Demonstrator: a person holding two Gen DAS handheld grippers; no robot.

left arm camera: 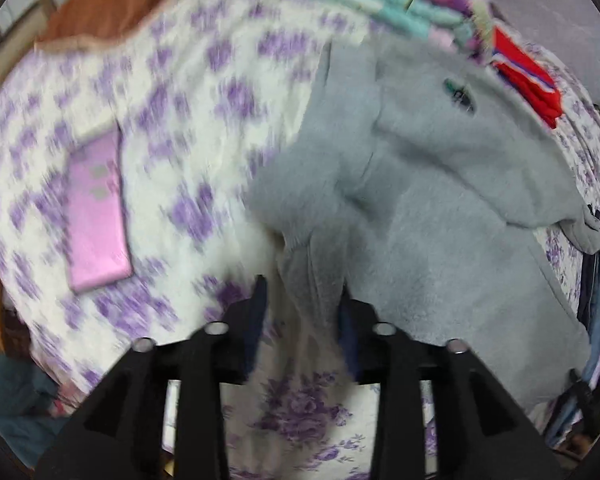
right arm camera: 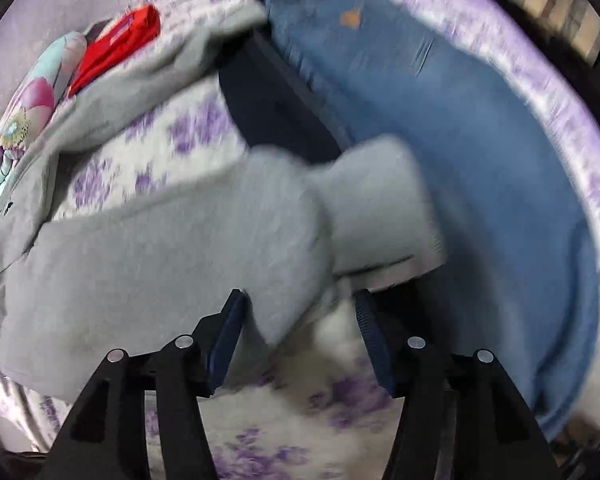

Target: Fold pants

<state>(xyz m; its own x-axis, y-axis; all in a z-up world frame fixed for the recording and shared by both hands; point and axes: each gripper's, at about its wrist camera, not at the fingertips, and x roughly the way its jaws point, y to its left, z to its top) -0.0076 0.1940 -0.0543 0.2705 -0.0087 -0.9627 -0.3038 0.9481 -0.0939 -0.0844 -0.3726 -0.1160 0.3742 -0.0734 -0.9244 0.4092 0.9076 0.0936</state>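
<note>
Pants (left arm camera: pixel 440 208), grey and fleecy, lie on the flowered bed sheet (left arm camera: pixel 172 128).
We see both jaws apart: left gripper (left arm camera: pixel 302 300) has a grey fold between its fingers, right gripper (right arm camera: pixel 300 312) too; blue jeans (right arm camera: pixel 480 160) at 2 o'clock.

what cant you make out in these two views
- Left wrist view: the dark mark on the grey pants is too blurred to identify.
- Left wrist view: dark clothes cut off by the right edge.
- Right wrist view: the jeans patch smeared by blur; the grey pants cover their lower part.
</note>
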